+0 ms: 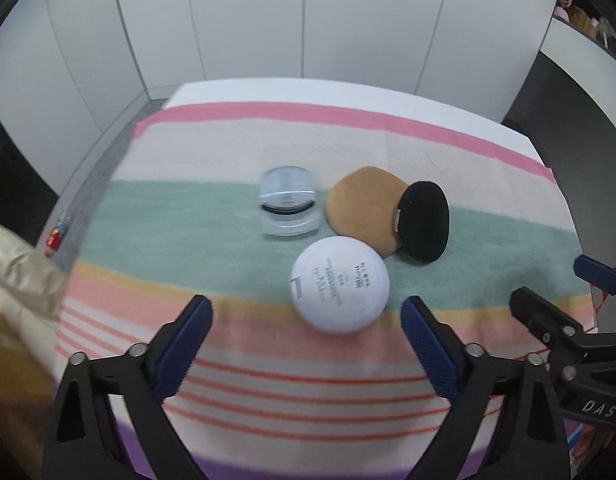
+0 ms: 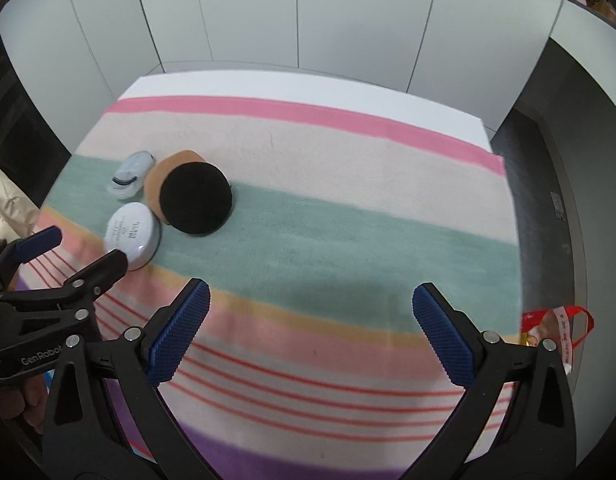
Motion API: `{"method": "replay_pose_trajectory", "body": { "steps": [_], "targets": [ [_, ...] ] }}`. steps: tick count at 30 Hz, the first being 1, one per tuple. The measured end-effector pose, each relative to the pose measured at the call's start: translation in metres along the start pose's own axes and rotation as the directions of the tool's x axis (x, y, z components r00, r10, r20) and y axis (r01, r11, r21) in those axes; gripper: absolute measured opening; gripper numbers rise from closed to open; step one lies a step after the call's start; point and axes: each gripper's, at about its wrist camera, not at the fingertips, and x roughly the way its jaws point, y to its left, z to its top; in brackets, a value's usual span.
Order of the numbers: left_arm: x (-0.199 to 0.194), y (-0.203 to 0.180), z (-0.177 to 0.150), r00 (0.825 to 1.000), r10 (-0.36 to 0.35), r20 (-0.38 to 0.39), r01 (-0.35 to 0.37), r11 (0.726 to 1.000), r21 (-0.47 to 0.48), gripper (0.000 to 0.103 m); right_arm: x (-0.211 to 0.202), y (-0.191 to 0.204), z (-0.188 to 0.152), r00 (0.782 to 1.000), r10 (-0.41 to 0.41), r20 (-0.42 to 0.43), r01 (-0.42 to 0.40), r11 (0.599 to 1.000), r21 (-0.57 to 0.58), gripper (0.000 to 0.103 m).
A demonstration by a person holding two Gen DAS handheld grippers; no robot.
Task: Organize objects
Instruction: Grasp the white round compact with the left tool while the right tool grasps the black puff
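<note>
A white round compact (image 1: 339, 285) lies on the striped cloth (image 1: 228, 360), just ahead of my open left gripper (image 1: 306, 310). Behind it lie a clear plastic case (image 1: 288, 206), a tan powder puff (image 1: 363, 208) and a black puff (image 1: 423, 222) that overlaps the tan one. In the right wrist view the same group sits at the far left: compact (image 2: 132, 235), clear case (image 2: 131, 180), tan puff (image 2: 164, 178), black puff (image 2: 196, 198). My right gripper (image 2: 311, 297) is open and empty over the bare cloth (image 2: 347, 240), well to the right of them.
The right gripper's fingers (image 1: 547, 320) show at the right edge of the left wrist view. The left gripper (image 2: 74, 248) shows at the left of the right wrist view. A red ribbon (image 2: 563, 328) hangs by the table's right edge. White cabinet doors stand behind the table.
</note>
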Motion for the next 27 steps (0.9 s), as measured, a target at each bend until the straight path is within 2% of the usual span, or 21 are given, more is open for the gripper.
{"method": "replay_pose_trajectory", "body": {
  "steps": [1, 3, 6, 11, 18, 21, 22, 23, 24, 27],
  "targets": [
    [0.007, -0.002, 0.001, 1.000, -0.014, -0.009, 0.014, 1.000, 0.004, 0.083, 0.004, 0.001, 0.001, 1.000, -0.001, -0.001, 0.001, 1.000, -0.007, 0.103],
    [0.014, -0.004, 0.002, 0.999, -0.031, -0.019, 0.031, 0.999, 0.009, 0.077, 0.014, 0.004, 0.003, 1.000, 0.002, -0.005, -0.002, 1.000, -0.022, 0.103],
    [0.014, -0.007, 0.004, 0.999, -0.038, 0.012, 0.037, 0.998, 0.049, 0.059, 0.025, 0.009, 0.006, 1.000, 0.008, -0.008, -0.008, 0.999, -0.038, 0.102],
    [0.010, 0.011, 0.003, 0.999, 0.040, 0.009, -0.040, 0.998, 0.052, 0.058, 0.036, 0.025, 0.013, 0.999, 0.044, 0.002, -0.043, 0.997, -0.059, 0.100],
    [0.008, 0.040, 0.001, 0.998, 0.053, -0.017, -0.053, 0.999, -0.012, 0.058, 0.052, 0.058, 0.031, 0.995, 0.102, 0.020, -0.100, 0.990, -0.100, 0.090],
    [0.006, 0.043, -0.002, 0.999, 0.048, -0.020, -0.048, 0.999, -0.021, 0.058, 0.057, 0.067, 0.037, 0.991, 0.134, 0.025, -0.131, 0.985, -0.111, 0.077],
    [0.004, 0.044, -0.004, 0.999, 0.045, -0.022, -0.046, 0.999, -0.024, 0.058, 0.057, 0.070, 0.038, 0.990, 0.140, 0.030, -0.136, 0.984, -0.118, 0.071],
    [0.004, 0.044, -0.004, 0.999, 0.045, -0.023, -0.046, 0.999, -0.024, 0.058, 0.056, 0.073, 0.038, 0.988, 0.148, 0.034, -0.142, 0.981, -0.129, 0.060],
    [0.004, 0.044, -0.004, 0.999, 0.046, -0.023, -0.046, 0.999, -0.024, 0.058, 0.055, 0.075, 0.038, 0.988, 0.154, 0.029, -0.148, 0.979, -0.137, 0.056],
    [-0.001, 0.044, -0.005, 0.999, 0.033, -0.030, -0.034, 0.999, -0.037, 0.058, 0.049, 0.078, 0.035, 0.989, 0.146, 0.028, -0.140, 0.979, -0.146, 0.053]
  ]
}}
